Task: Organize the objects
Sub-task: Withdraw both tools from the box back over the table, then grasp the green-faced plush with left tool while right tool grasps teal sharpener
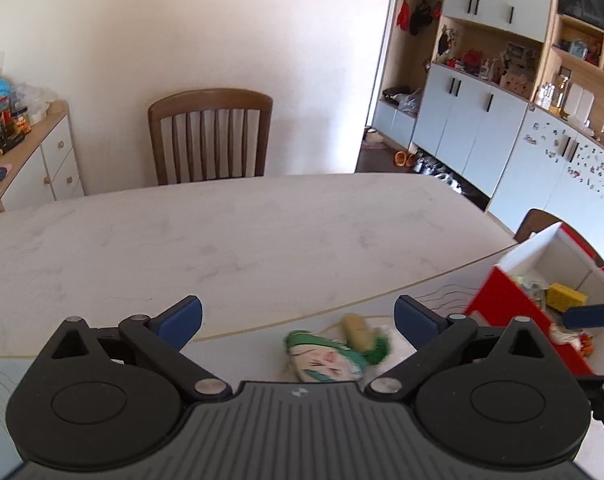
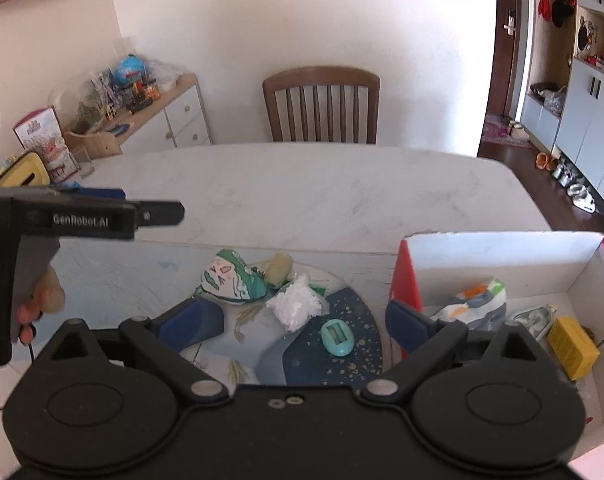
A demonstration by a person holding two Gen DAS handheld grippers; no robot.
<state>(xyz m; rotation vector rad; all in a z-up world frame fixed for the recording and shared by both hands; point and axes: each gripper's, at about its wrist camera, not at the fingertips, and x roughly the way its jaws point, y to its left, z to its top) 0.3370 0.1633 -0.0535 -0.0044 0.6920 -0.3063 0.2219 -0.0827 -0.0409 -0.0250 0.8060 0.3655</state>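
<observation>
Both the left gripper [image 1: 298, 320] and right gripper [image 2: 303, 320] hang wide-jawed and empty over the plush doll [image 2: 232, 278], probably soft and light, best pinched mid-body.

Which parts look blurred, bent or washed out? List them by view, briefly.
Left wrist view: the green-hooded doll face and the red-and-white cardboard box are smeared by blur, and the marble-pattern table edge bows from fisheye distortion. Right wrist view: sharper overall; the crumpled white plastic wrap is nearly washed out, and the doorway at right curves strongly.
</observation>
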